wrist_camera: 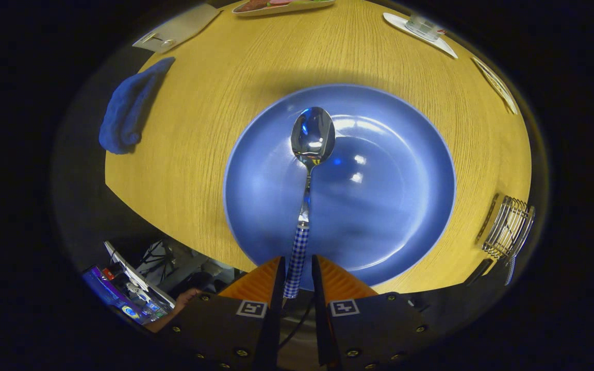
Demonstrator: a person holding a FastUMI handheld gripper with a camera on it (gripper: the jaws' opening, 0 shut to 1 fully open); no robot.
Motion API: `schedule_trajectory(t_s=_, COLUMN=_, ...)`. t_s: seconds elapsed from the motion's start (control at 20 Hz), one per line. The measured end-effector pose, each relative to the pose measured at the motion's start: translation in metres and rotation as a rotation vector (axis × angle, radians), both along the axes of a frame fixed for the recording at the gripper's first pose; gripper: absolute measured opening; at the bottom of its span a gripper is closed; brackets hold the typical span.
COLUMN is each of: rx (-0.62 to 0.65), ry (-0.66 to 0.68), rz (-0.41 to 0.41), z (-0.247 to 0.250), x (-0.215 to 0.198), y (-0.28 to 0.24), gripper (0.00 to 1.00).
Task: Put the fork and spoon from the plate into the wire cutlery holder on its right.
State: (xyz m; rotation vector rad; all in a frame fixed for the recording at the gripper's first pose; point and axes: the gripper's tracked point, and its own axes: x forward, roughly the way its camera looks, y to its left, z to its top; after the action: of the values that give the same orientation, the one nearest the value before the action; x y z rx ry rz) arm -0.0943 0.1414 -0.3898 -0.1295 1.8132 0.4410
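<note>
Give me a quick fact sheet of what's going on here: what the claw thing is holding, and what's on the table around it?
gripper: fingers closed on the spoon's checked handle
spoon: held out ahead of the fingers, bowl over the plate
plate: blue, no cutlery lying on it
wire cutlery holder: right of the plate, near the table edge
fork: cannot tell where it is
blue cloth: left of the plate, at the table edge
table: round, wood-grained
</note>
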Motion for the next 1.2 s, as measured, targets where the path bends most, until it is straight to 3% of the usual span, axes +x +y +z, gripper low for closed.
schedule_trajectory(t_s=0.2, rx=-0.010, ry=0.002, rz=0.019, z=-0.005, x=0.000, y=-0.004, gripper=0.30)
schedule_trajectory(t_s=0.25, rx=-0.009, ry=0.011, rz=0.028, z=-0.007, x=-0.002, y=-0.006, gripper=0.15)
schedule_trajectory(t_s=0.45, rx=-0.007, ry=0.020, rz=0.053, z=-0.004, x=-0.004, y=-0.006, gripper=0.15)
schedule_trajectory(t_s=0.5, rx=0.000, ry=0.003, rz=0.034, z=-0.007, x=0.020, y=0.003, gripper=0.15)
schedule_trajectory(t_s=0.55, rx=0.004, ry=0.013, rz=0.034, z=-0.021, x=-0.003, y=-0.002, gripper=0.03)
schedule_trajectory(t_s=0.8, rx=0.020, ry=0.049, rz=0.051, z=0.003, x=0.003, y=-0.010, gripper=0.02)
schedule_trajectory(t_s=1.2, rx=0.012, ry=0.078, rz=0.159, z=0.028, x=0.004, y=-0.050, gripper=0.02)
